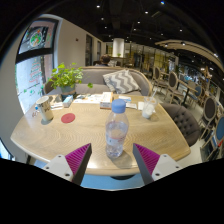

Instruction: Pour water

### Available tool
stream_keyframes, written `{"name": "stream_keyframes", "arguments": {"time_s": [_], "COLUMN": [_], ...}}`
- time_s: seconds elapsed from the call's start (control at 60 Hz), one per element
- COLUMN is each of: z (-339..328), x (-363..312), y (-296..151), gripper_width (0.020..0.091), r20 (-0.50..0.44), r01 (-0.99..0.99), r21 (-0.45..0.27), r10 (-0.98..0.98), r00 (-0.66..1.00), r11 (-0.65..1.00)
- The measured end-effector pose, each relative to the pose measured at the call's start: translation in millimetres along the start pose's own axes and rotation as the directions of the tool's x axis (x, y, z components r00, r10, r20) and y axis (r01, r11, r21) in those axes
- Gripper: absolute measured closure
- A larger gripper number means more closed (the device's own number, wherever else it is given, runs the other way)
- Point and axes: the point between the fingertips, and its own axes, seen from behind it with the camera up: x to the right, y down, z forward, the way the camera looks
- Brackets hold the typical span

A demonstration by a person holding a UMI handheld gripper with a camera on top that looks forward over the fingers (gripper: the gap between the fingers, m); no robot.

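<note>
Your gripper (112, 160) is spread wide, holding nothing. The bottle (117, 130) stands upright on the table (60, 135) just ahead at 12 o'clock, roughly centred between the fingers, untouched. The cup (148, 109) sits beyond it at about 1 o'clock.

I'd say the main risk is tipping: the bottle is tall and narrow, so one finger arriving first could knock it over or slide it. Its cap (119, 103) looks to be on, so pouring may need it off. A high, loose grip could let it swing.

The table is pale wood, with a red coaster (68, 118) and a plant (66, 78) at 10 o'clock. Around it are a sofa (122, 79), chairs (186, 122) and dim ceiling lights.
</note>
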Motion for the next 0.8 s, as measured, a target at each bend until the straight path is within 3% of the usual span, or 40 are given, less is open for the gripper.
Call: {"name": "stream_keyframes", "arguments": {"time_s": [0.283, 0.333, 0.467, 0.8], "z": [74.8, 85.3, 100.5, 97.7], "x": [16.4, 14.7, 9.7, 14.4], "y": [-18.3, -17.1, -14.1, -16.1], "gripper_width": [0.0282, 0.0334, 0.0596, 0.0745], "r20": [0.028, 0.029, 0.046, -0.004], "r01": [-0.033, -0.03, -0.043, -0.066], "r21": [0.036, 0.037, 0.049, 0.058], "r10": [0.032, 0.029, 0.041, 0.066], "r00": [0.999, 0.999, 0.998, 0.998], "r11": [0.999, 0.999, 0.998, 0.996]}}
